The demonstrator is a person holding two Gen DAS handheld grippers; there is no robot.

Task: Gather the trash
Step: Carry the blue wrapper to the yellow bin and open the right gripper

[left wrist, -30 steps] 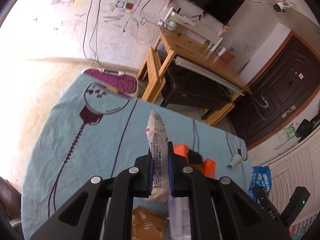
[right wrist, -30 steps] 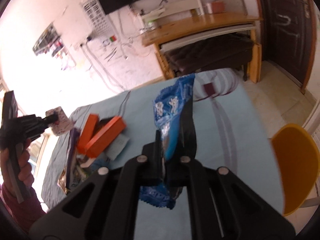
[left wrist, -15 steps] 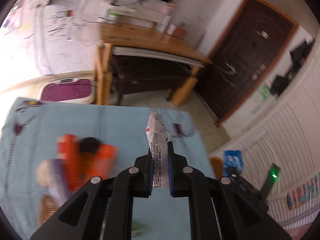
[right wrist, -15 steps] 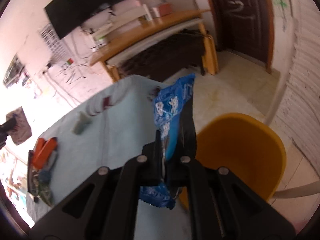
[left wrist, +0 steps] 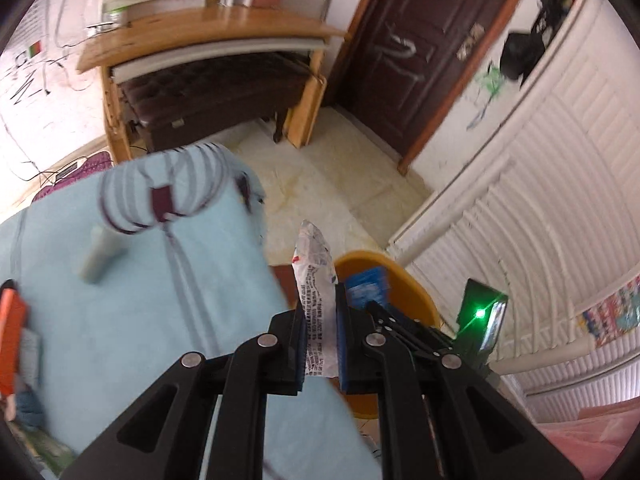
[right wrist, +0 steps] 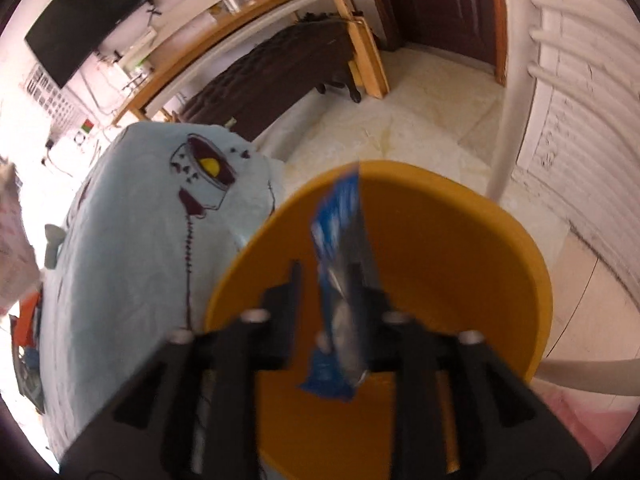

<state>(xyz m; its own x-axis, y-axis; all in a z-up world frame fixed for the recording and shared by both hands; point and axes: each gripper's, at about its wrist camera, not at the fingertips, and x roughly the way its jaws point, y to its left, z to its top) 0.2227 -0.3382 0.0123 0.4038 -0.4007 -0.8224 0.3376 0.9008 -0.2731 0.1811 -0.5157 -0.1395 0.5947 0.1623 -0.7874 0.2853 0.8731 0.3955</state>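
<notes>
My left gripper (left wrist: pixel 320 312) is shut on a white printed wrapper (left wrist: pixel 314 276) and holds it in the air over the table's right edge. My right gripper (right wrist: pixel 330 280) has its fingers spread over the yellow bin (right wrist: pixel 500 240); the blue snack wrapper (right wrist: pixel 340 280) hangs loose between them, blurred. In the left wrist view the yellow bin (left wrist: pixel 412 288) lies just beyond my wrapper, with the blue wrapper (left wrist: pixel 366 288) and the right gripper over it.
A table with a light blue cloth (left wrist: pixel 120 300) holds a pale tube (left wrist: pixel 98 256), orange boxes (left wrist: pixel 12 344) and more litter at its left end. A wooden desk (left wrist: pixel 192 36), a dark door (left wrist: pixel 404 56) and white louvred panels (left wrist: pixel 540 208) surround the floor.
Both grippers swung right, from over the table toward the yellow bin. My right gripper's fingers have spread apart and the blue wrapper has come loose. My left gripper still grips its wrapper.
</notes>
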